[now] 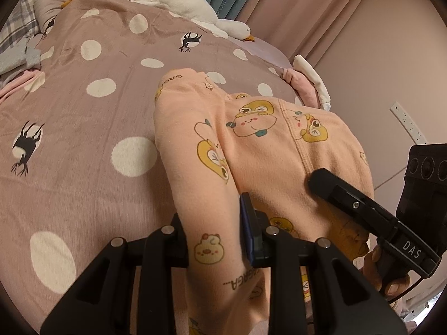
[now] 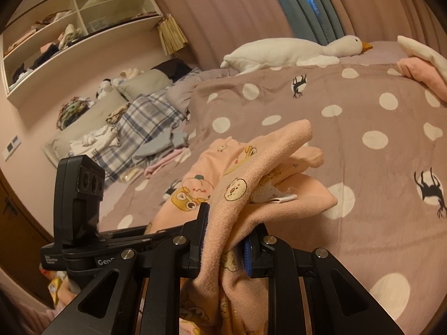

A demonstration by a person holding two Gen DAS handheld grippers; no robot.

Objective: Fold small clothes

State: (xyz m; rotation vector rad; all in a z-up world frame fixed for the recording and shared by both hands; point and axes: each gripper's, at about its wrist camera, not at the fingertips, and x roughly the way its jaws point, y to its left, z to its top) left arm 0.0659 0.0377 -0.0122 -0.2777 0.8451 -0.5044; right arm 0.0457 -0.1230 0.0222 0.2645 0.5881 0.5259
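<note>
Both of your grippers are clamped on the peach cartoon-print garment: left gripper pinching one fold, right gripper another, holding the cloth lifted over the polka-dot bedspread near its right edge, presumably to carry the fold across

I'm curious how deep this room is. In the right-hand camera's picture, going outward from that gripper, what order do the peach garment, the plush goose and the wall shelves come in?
1. Peach garment: clamped in the right gripper.
2. Plush goose: across the bed, upper middle.
3. Wall shelves: upper left, beyond the bed.
</note>
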